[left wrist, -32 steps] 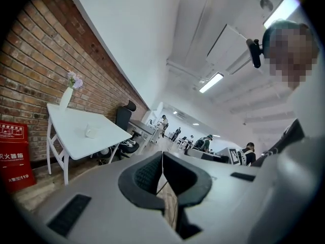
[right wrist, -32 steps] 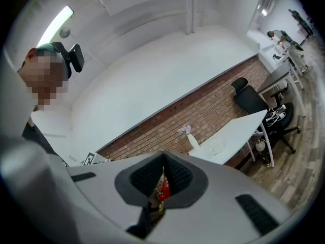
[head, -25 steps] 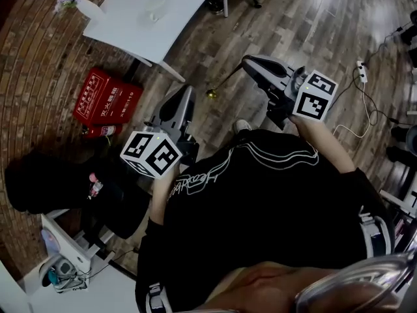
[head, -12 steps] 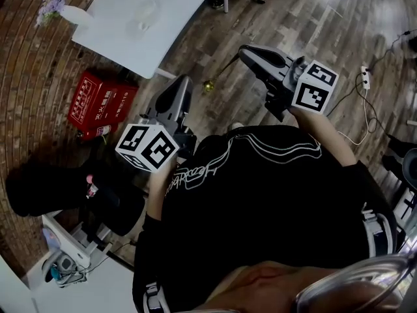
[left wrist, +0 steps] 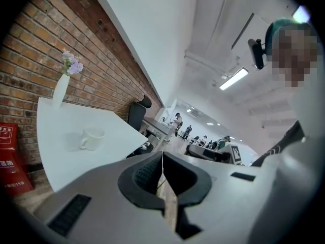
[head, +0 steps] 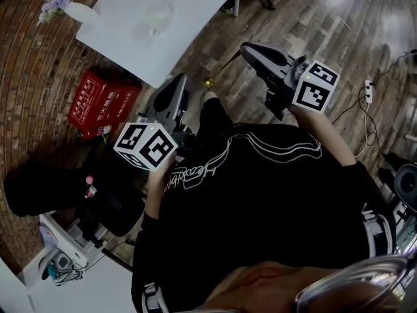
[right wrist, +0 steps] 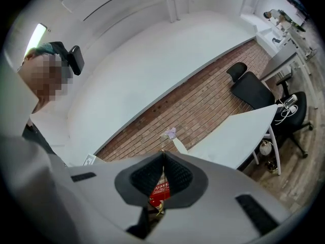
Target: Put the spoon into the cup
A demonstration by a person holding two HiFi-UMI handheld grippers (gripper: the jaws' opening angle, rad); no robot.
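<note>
- Cup (head: 158,16) stood untouched on the tabletop (head: 202,12) at eleven o'clock; no spoon showed.
- Left claw (left wrist: 162,155) and right claw (right wrist: 163,154) were pressed together, empty; the whole task apparently remained.

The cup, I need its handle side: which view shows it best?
The left gripper view: the cup stands upright on the table, handle clear. The head view shows it pale and washed out; in the right gripper view it can't be made out.

cup (head: 158,15) on table (head: 195,2) | vase (head: 83,12) at table corner, seemingly against wall (left wrist: 30,50) | box (head: 101,103) on floor (head: 313,31) beside table
</note>
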